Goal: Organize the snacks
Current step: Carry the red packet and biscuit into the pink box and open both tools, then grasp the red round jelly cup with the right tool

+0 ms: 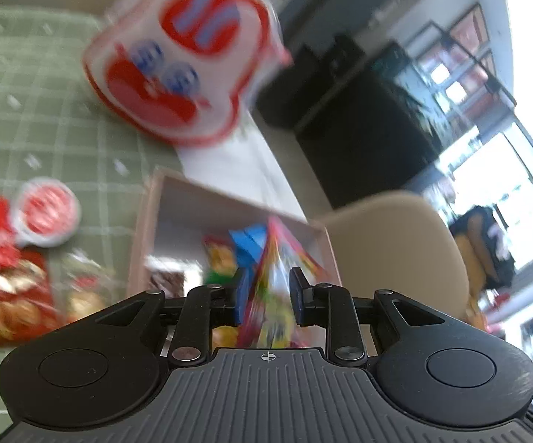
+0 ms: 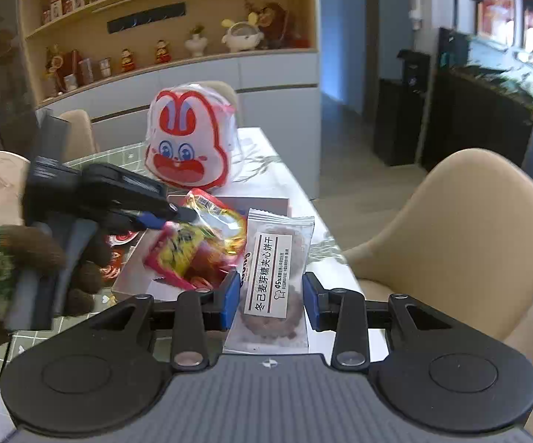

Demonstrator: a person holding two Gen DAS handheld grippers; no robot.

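Note:
My left gripper (image 1: 268, 297) hovers over an open pinkish box (image 1: 148, 229) holding several snacks. A yellow-and-pink snack packet (image 1: 272, 269) stands between its blue pads, smeared while the fingers look sharp; the pads stand slightly apart and do not seem to press it. From the right wrist view, that left gripper (image 2: 177, 217) reaches in from the left, the same packet (image 2: 192, 251) hanging at its tips above the box (image 2: 130, 269). My right gripper (image 2: 272, 295) is shut on a clear-and-white sandwich cookie packet (image 2: 273, 277), held upright near the box's right side.
A white bag with a red rabbit face (image 2: 189, 140) stands on the table behind the box. A red-lidded cup (image 1: 47, 210) and red snack bags (image 1: 4, 295) lie left on the green checked cloth (image 1: 45, 110). A beige chair (image 2: 469, 240) stands right; a hand in a brown fuzzy glove (image 2: 26, 258) holds the left gripper.

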